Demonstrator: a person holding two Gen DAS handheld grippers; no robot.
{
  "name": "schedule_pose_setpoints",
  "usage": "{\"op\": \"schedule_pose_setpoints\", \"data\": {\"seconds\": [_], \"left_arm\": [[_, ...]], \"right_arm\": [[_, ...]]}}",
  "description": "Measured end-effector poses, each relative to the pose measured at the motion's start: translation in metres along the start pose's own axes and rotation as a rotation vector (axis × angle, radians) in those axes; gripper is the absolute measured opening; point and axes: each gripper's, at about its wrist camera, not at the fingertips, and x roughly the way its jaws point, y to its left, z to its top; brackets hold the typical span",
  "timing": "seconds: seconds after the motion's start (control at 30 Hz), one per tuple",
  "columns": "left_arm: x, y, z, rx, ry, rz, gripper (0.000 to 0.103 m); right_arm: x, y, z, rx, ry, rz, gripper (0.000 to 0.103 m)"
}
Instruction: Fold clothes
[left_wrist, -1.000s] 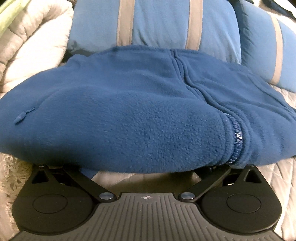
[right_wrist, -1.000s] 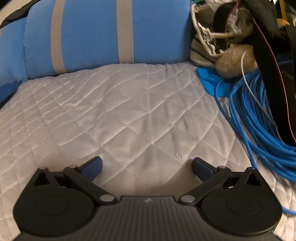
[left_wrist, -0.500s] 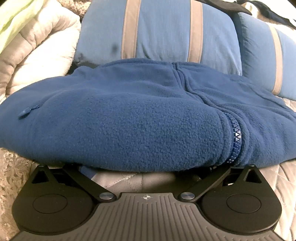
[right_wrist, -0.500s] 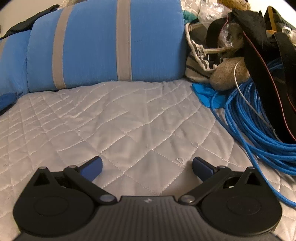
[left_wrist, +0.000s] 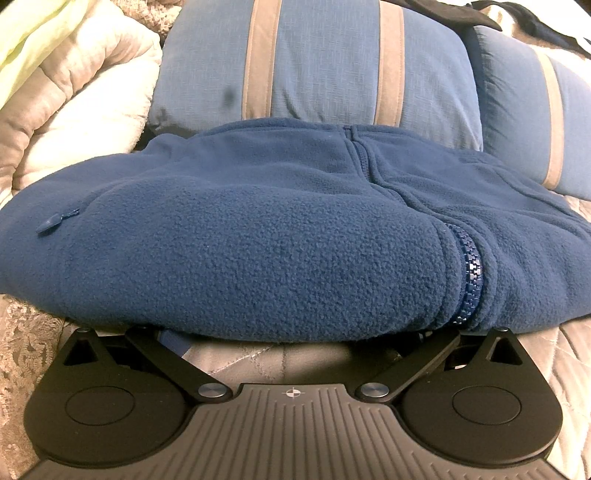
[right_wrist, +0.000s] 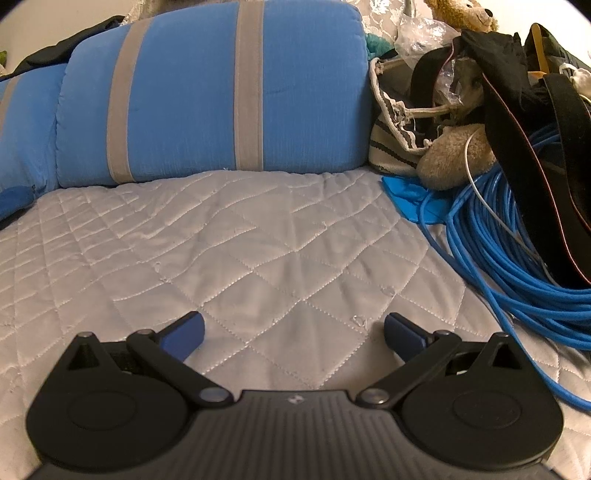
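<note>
A dark blue fleece jacket (left_wrist: 258, 236) lies folded on the quilted bed, its zipper (left_wrist: 470, 273) running down the right of the fold and a pocket zip pull (left_wrist: 50, 224) at the left. My left gripper (left_wrist: 291, 334) sits at the jacket's near edge with its arms spread wide, open. The fleece covers its fingertips; only a bit of the left pad (left_wrist: 170, 338) shows. In the right wrist view my right gripper (right_wrist: 293, 332) is open over bare quilt, nothing between its blue pads (right_wrist: 184, 332). A sliver of the jacket (right_wrist: 13, 201) shows at the far left.
Blue pillows with grey stripes (left_wrist: 325, 62) (right_wrist: 214, 96) stand behind the jacket and quilt (right_wrist: 258, 251). A cream duvet (left_wrist: 74, 110) is bunched at the left. At the right lie a coiled blue cable (right_wrist: 517, 258), black straps (right_wrist: 524, 147), a striped bag (right_wrist: 391, 147) and a plush toy (right_wrist: 454, 155).
Both views have drawn back and tilted up a little: the jacket sits lower and farther, more of the pillows and the right-hand clutter shows. Both grippers stay open.
</note>
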Motion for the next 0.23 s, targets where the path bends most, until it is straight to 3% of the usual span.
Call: {"op": "schedule_pose_setpoints", "data": {"seconds": [0.23], "left_arm": [[0.0003, 0.0016, -0.0004, 0.000, -0.003, -0.002, 0.103]], "right_arm": [[-0.0007, 0.0007, 0.0003, 0.000, -0.001, -0.002, 0.102]]}}
